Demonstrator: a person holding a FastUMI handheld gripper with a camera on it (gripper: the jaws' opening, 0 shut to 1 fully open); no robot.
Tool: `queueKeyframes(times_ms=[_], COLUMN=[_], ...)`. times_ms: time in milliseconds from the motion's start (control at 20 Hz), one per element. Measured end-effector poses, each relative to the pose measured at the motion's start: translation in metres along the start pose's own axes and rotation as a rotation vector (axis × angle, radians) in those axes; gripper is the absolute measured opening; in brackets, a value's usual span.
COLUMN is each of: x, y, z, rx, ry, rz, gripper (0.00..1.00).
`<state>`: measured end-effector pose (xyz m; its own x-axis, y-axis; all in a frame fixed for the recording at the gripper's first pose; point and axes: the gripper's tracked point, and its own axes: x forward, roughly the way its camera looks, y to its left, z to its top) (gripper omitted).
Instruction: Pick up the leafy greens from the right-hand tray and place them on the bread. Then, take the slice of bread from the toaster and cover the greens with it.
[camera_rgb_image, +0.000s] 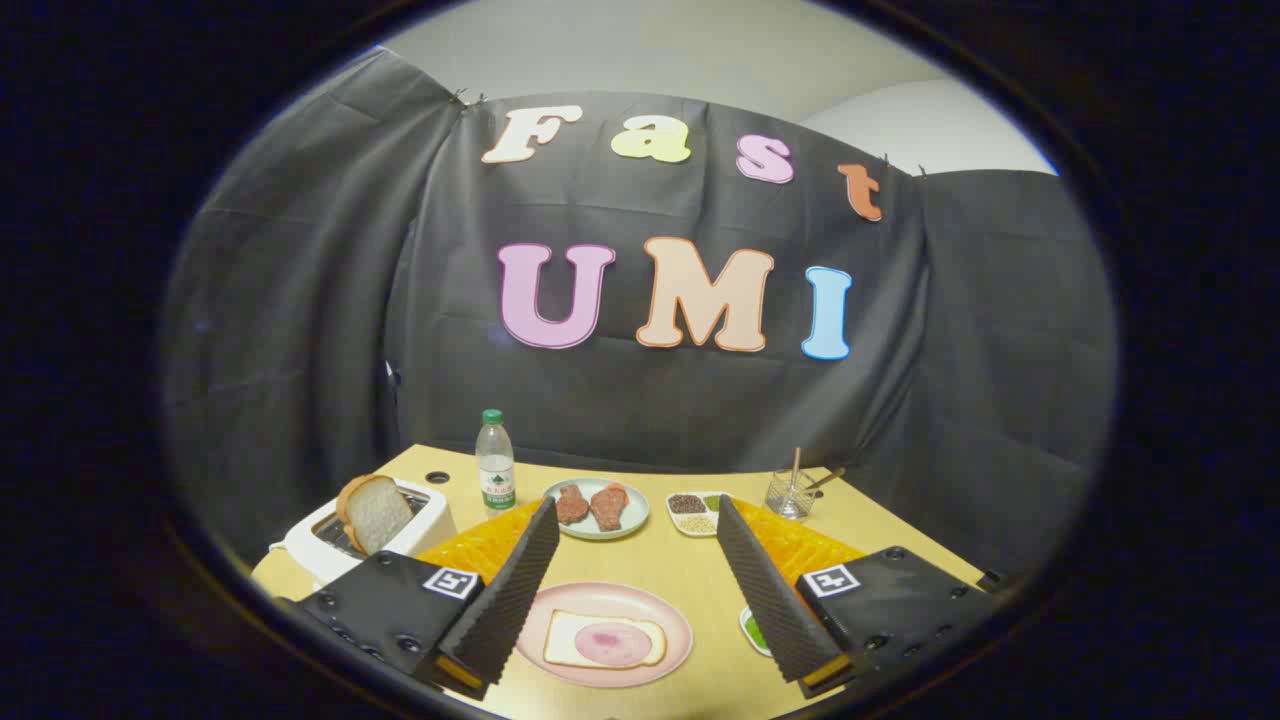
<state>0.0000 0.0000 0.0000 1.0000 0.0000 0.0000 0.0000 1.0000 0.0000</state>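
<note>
Pink plate (560, 655) sits between the spread fingers of the gripper (635, 580), which grip nothing. On it lies a bread slice (605, 640) topped with a pink round. Leafy greens (755, 630) show partly beside the right finger, on a tray mostly hidden. A second slice (375, 512) stands in the white toaster (300, 545) beyond the left finger. Farther back: meat dish (595, 505), water bottle (494, 462).

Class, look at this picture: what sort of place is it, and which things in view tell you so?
Probably a staged kitchen table inside a cloth-walled booth, not a real kitchen. Clues: a toaster holding a bread slice, a pink plate with bread, and black cloth hung behind. The claw hangs open above the plate.
</note>
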Motion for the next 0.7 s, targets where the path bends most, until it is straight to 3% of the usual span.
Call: queueKeyframes(times_ms=[700], x=[0.004], y=[0.025], z=[0.000], rx=[-0.002], ry=[0.013], rz=[-0.093], gripper=[1.00])
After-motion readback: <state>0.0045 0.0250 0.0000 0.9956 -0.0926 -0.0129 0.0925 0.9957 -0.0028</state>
